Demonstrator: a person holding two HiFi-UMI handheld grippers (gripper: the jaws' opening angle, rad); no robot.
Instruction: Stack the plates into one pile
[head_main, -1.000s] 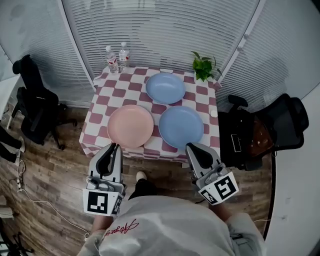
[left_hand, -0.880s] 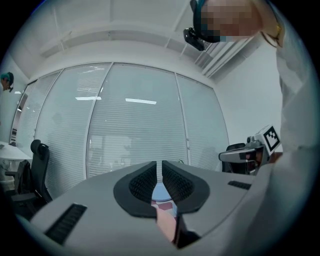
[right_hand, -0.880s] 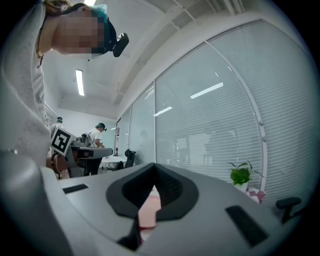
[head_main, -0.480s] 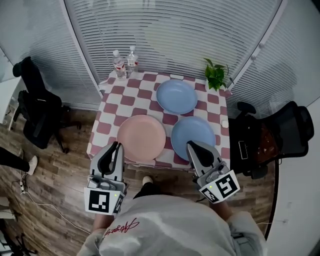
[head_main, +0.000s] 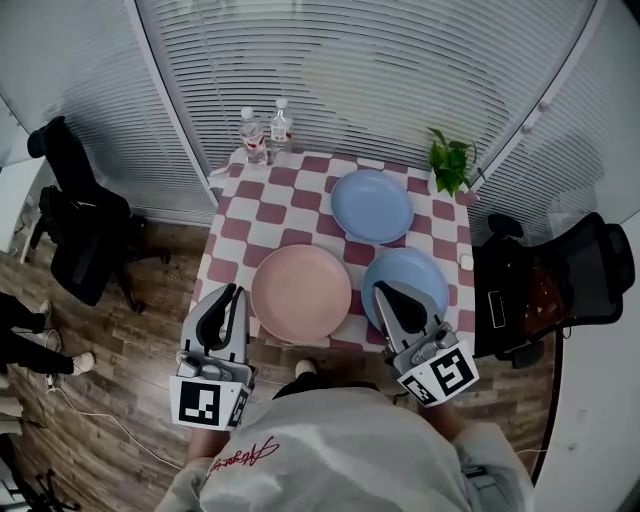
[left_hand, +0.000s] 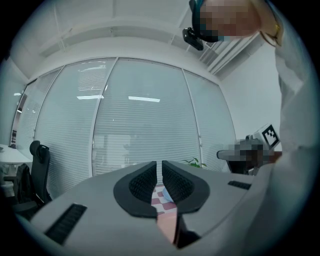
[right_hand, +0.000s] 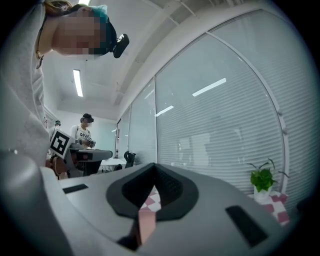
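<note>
1. Plates, three in all, lie apart on the checkered tabletop (head_main: 268, 200), none stacked. The pink plate (head_main: 301, 293) is at the near edge, left of centre. The blue plate (head_main: 420, 272) is just beside it on the right. The second blue plate (head_main: 372, 205) is farther back, toward the right side.
2. Left gripper (head_main: 231, 293): jaws closed, only a thin slit between the pads, nothing in it. It is held level off the tabletop's near-left corner, just left of the pink plate.
3. Right gripper (head_main: 384, 293): jaws closed, empty. In the head view its tip overlaps the front-left rim of the near blue plate; contact cannot be told.
4. Two bottles (head_main: 253, 132) stand at the far-left corner, and a potted plant (head_main: 452, 162) at the far-right corner.
5. Black chairs flank the tabletop, one on the left (head_main: 75, 230) and one on the right (head_main: 575, 275). Blinds (head_main: 350, 70) run behind, with wood floor (head_main: 120, 380) below.
6. The right gripper view shows another person (right_hand: 85, 134) at a far desk.
</note>
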